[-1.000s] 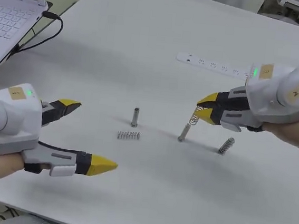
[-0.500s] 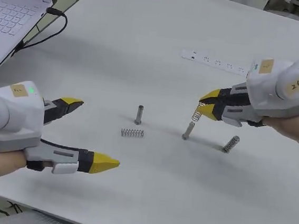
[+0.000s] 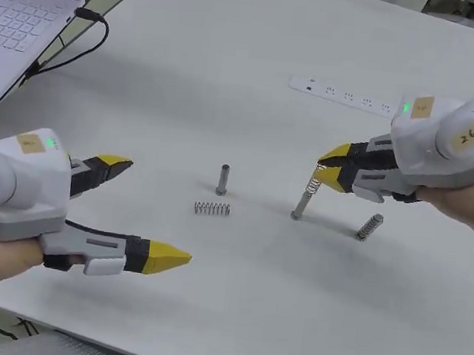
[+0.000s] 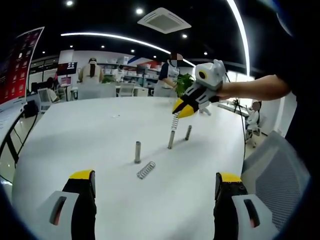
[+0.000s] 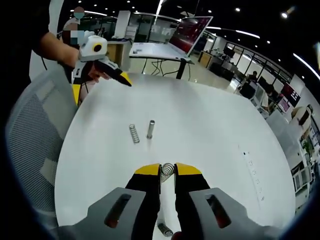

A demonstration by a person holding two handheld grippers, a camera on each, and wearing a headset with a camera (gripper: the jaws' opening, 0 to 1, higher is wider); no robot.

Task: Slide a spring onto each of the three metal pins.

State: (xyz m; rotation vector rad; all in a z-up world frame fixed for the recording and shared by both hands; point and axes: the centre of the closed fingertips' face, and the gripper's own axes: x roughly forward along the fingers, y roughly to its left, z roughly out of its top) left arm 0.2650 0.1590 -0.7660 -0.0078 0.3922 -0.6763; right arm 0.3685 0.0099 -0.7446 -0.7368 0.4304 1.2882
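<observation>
On the white counter (image 3: 230,76), the right claw (image 3: 326,171) is clamped on a spring (image 3: 312,185) at the top of the leaning middle pin (image 3: 299,209). Nearer the person, the left claw (image 3: 154,211) gapes apart; a loose spring (image 3: 212,209) lies beside the bare pin (image 3: 223,180).

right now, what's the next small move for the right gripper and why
Probably lower the right gripper along the leaning middle pin, then let go. Its fingers pinch the spring, which sits just over the pin's top, with most of the shaft bare below.
</observation>
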